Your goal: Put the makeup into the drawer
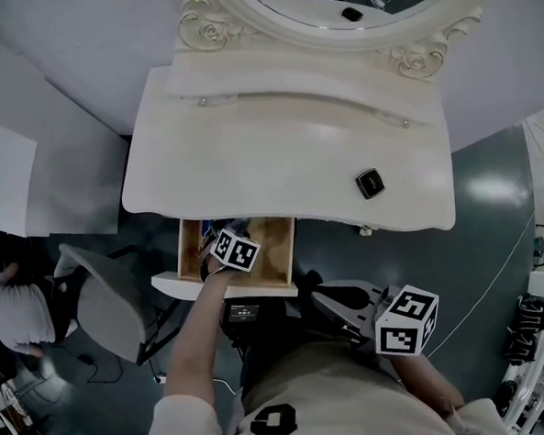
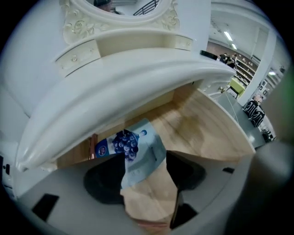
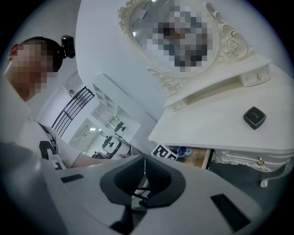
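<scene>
In the open drawer (image 1: 275, 245), lower left of centre, the left gripper (image 2: 146, 166) points down with jaws wide apart, gripping nothing. Just beyond them the blue makeup tube (image 2: 126, 143) lies flat on the drawer floor, long axis left to right, coppery cap (image 2: 93, 147) at the left. Further right a black compact (image 1: 370, 183) sits on the dressing table (image 1: 268, 157); lower right, the right gripper (image 3: 144, 161) is closed, empty.

We see a cream-white bench (image 1: 278, 166), its drawer (image 2: 202, 133) pale honey wood inside. The makeup sachet (image 2: 138, 147) is light blue with a dark blue berry print. The compact (image 1: 370, 183) is glossy black. The left tool (image 2: 146, 183) and right tool (image 3: 143, 176) are grey with black pads and black-and-white square markers.
</scene>
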`<state>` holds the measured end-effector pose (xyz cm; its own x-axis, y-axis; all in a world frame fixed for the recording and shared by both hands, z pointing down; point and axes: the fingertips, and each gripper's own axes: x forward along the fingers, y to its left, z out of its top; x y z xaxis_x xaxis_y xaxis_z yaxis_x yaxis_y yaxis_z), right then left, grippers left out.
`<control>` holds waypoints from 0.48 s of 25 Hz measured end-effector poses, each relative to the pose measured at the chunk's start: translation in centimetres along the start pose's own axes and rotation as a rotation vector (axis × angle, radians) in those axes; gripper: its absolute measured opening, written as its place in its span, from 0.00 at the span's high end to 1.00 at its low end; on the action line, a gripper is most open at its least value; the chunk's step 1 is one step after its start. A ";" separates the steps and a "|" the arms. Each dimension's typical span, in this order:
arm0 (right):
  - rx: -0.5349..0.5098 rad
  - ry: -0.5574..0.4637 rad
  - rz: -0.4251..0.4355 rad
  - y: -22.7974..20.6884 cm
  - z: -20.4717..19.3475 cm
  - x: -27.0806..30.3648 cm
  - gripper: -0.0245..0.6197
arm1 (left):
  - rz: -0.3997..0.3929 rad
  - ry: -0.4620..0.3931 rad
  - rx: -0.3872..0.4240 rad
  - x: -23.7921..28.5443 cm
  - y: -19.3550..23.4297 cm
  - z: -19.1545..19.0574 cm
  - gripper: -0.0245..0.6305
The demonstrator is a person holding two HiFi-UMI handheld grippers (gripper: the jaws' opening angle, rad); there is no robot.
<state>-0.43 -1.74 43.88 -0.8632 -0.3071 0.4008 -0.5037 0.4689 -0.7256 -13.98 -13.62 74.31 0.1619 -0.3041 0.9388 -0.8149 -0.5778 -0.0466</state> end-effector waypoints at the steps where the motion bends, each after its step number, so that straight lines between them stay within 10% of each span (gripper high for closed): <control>1: -0.003 -0.003 0.002 0.0 0.1 0.0 0.92 | -0.003 -0.020 -0.007 -0.6 0.0 0.3 0.48; 12: -0.064 -0.044 0.056 1.2 1.6 -1.3 0.92 | -0.082 -0.263 -0.126 -10.4 -1.6 3.5 0.44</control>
<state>0.13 -2.15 41.61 -0.8885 -0.3141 0.3346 -0.4570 0.5382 -0.7082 -12.41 -12.12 63.41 0.3554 -0.4551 0.8165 -0.8530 -0.5151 0.0842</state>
